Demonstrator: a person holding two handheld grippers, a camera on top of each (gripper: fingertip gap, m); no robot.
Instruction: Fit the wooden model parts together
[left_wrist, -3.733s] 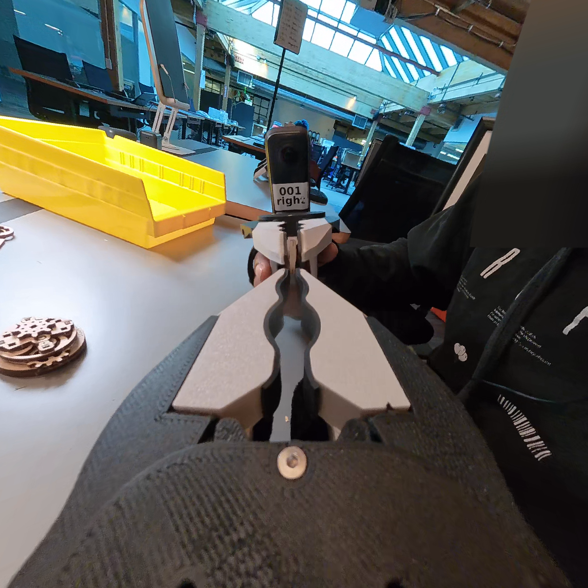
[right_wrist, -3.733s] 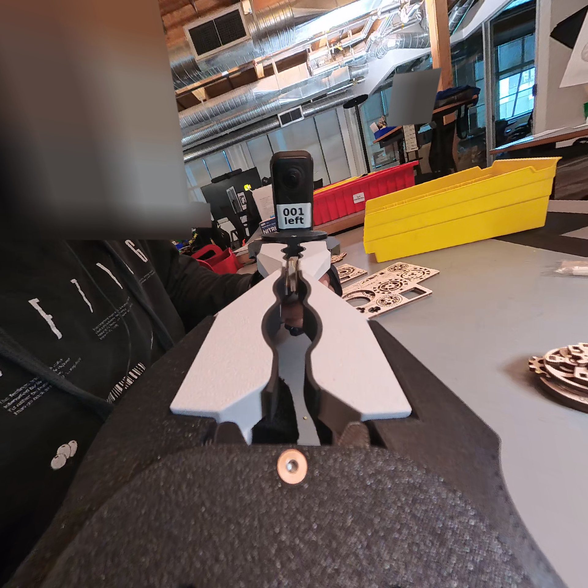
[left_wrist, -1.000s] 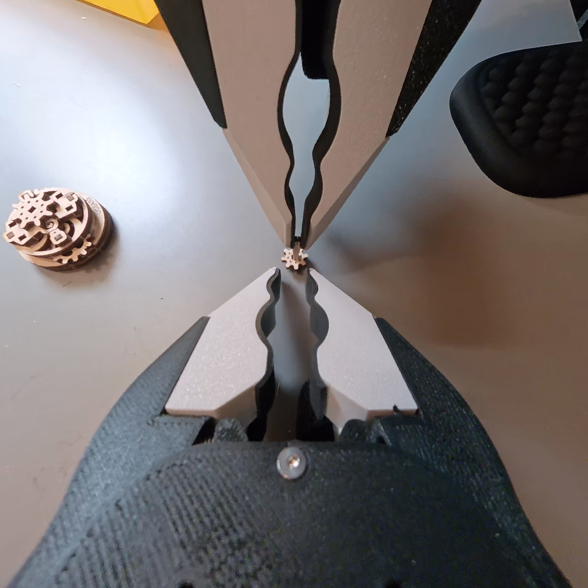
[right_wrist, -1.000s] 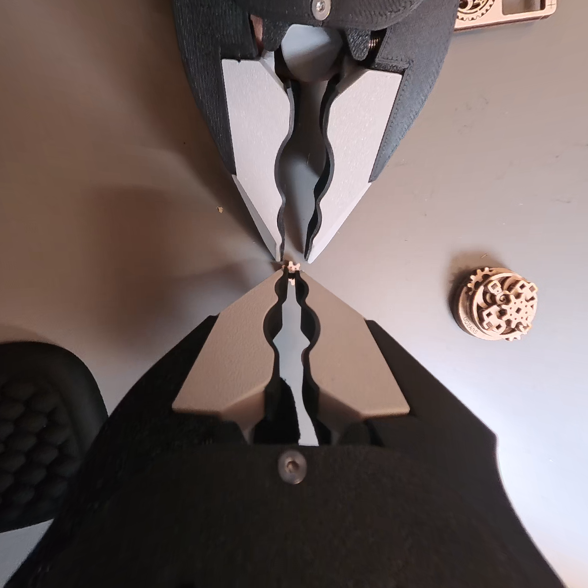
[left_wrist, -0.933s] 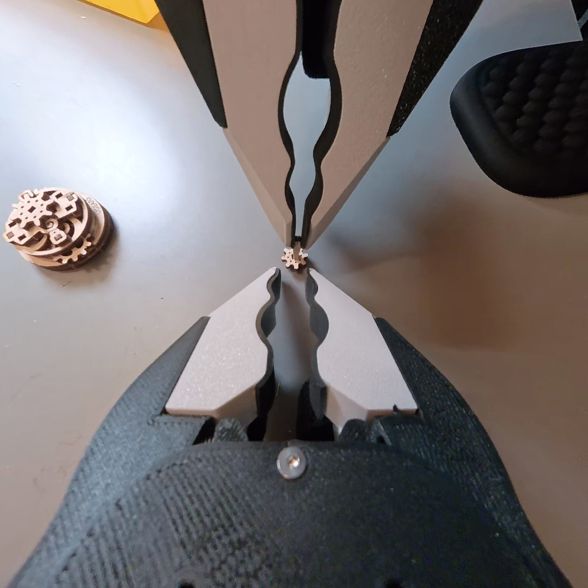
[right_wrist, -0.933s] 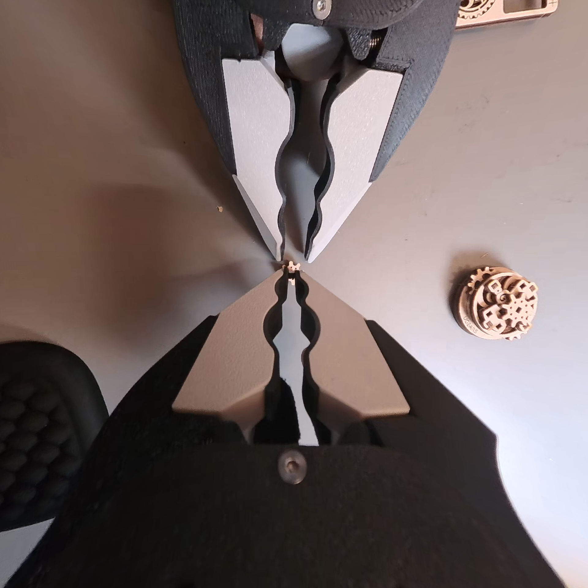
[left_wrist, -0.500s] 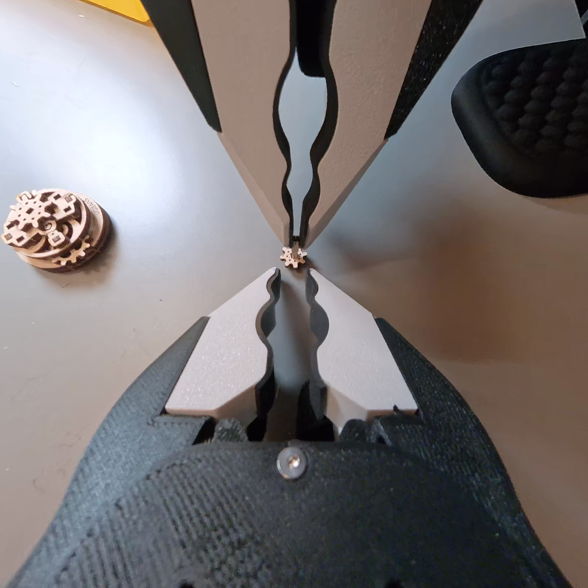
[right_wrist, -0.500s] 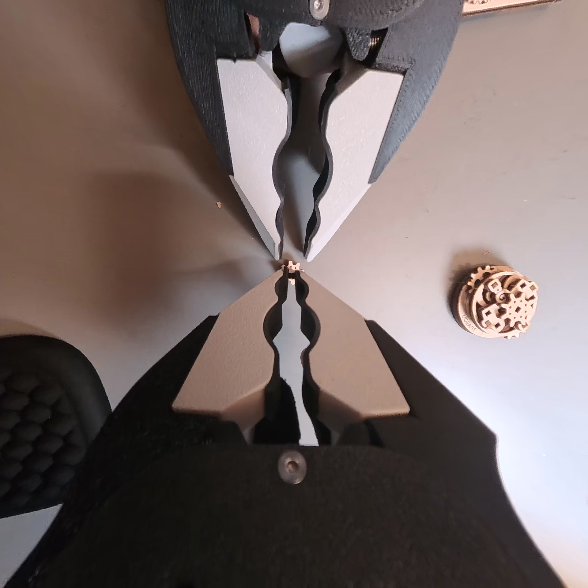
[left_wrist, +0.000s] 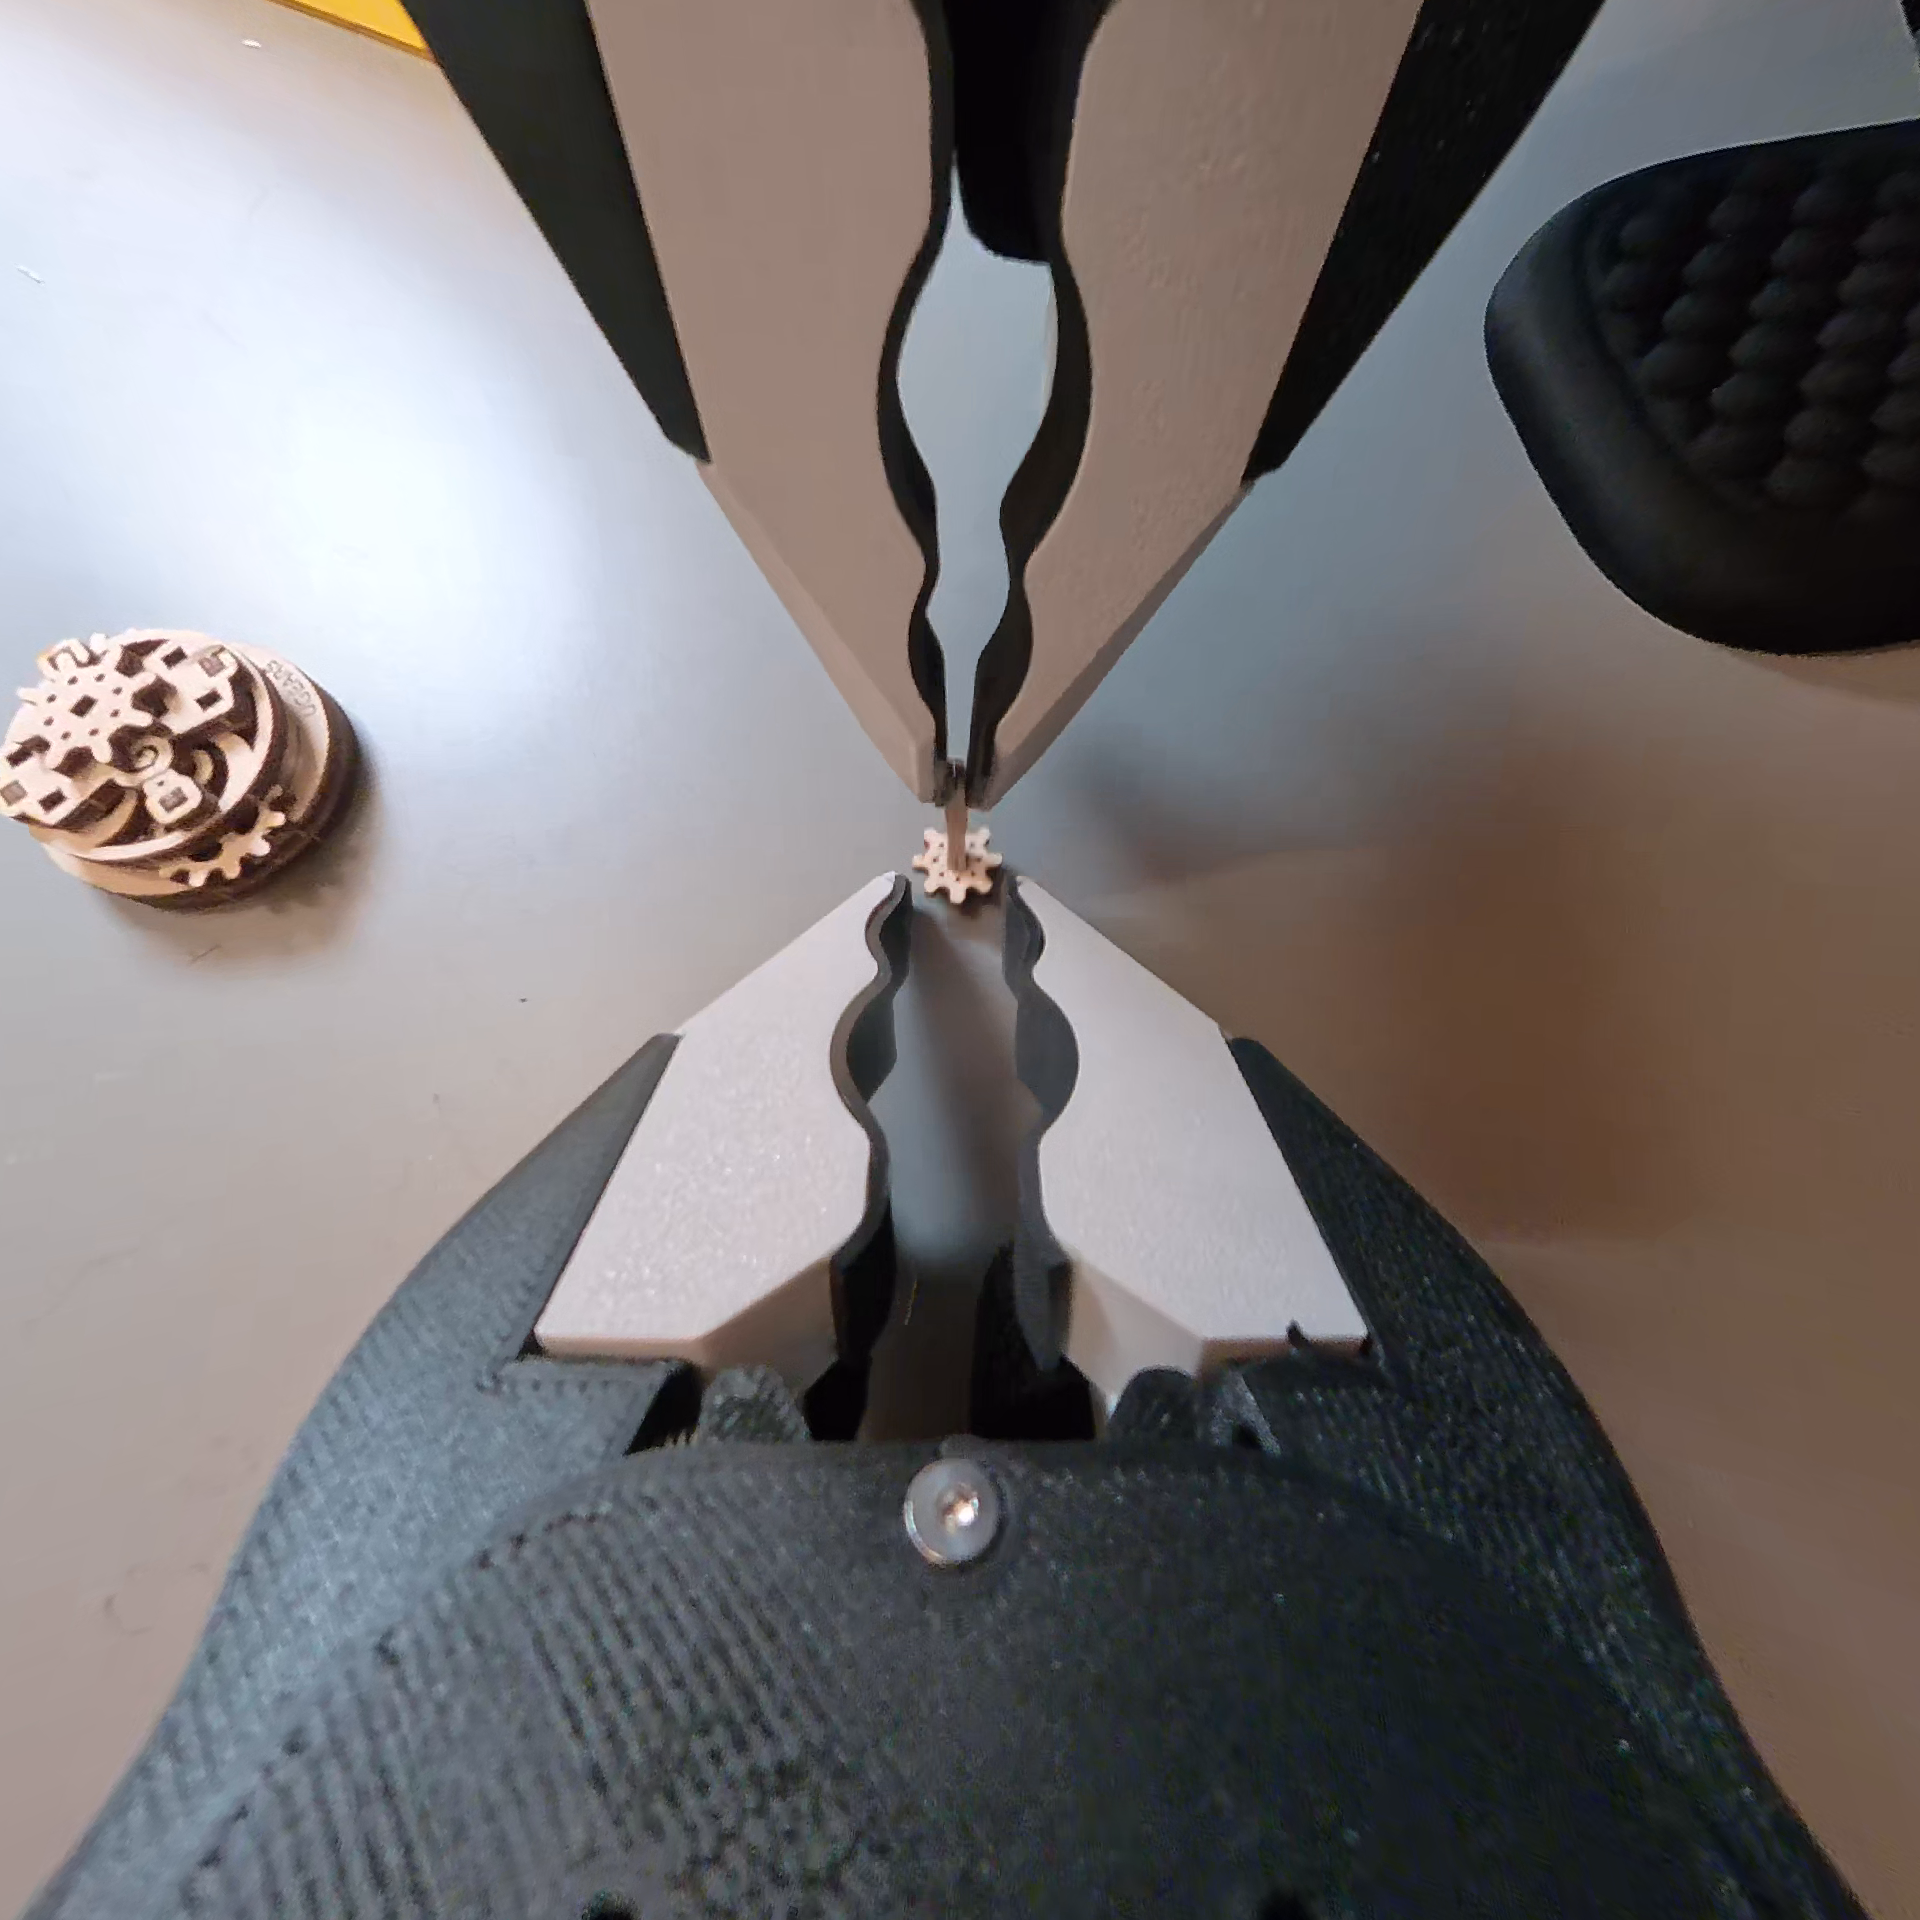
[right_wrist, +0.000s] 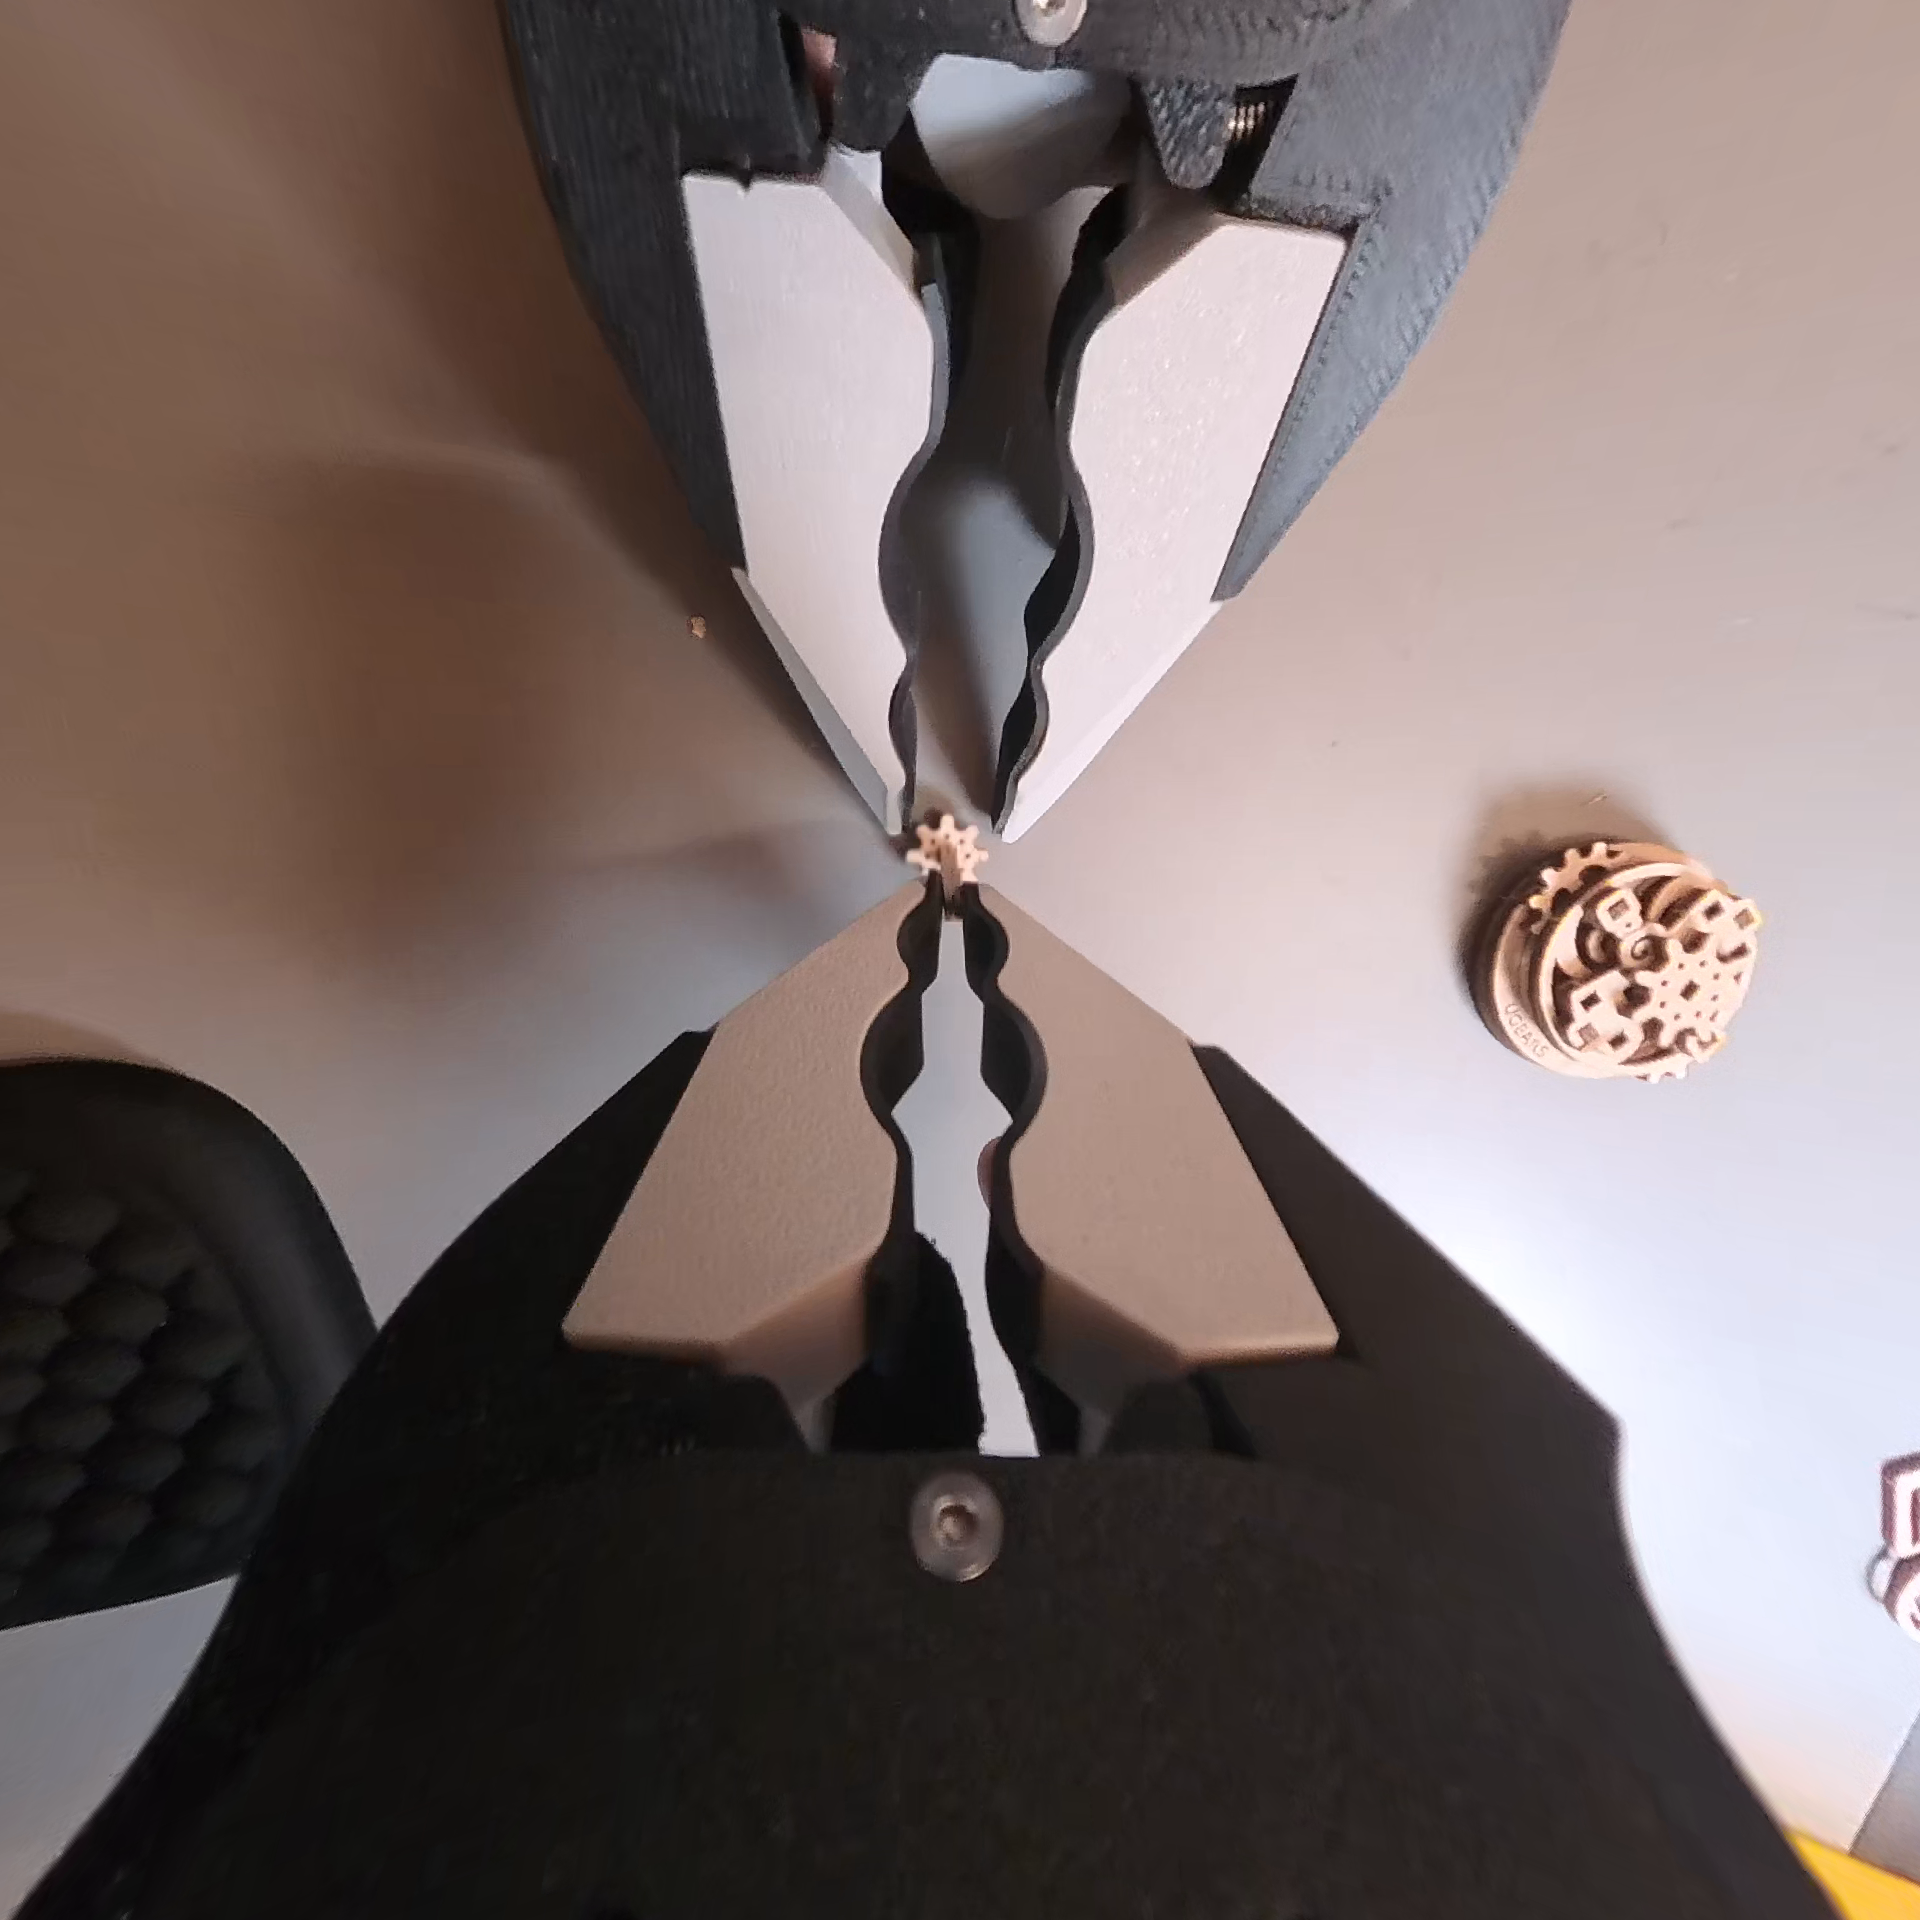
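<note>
A tiny pale wooden gear sits on a thin wooden peg. My right gripper is shut on that peg and holds the gear above the grey table. It comes in from the top of the left wrist view. My left gripper faces it tip to tip, its jaws narrowly open, with the gear at their mouth. I cannot tell whether the left fingertips touch the gear. A round assembled wooden gear model lies on the table to the side and also shows in the right wrist view.
A black mesh chair seat shows past the table edge, also in the right wrist view. A loose wooden piece lies at the right edge. A yellow bin corner shows at the bottom right. Left and right tips are no more than a few centimetres apart. The loose wooden piece is about 30 cm from both grippers' fingertips.
Both grippers, earlier raised and shut facing each other, now point down over the table. In the last half second the gear has moved closer into the left gripper's open tips.
</note>
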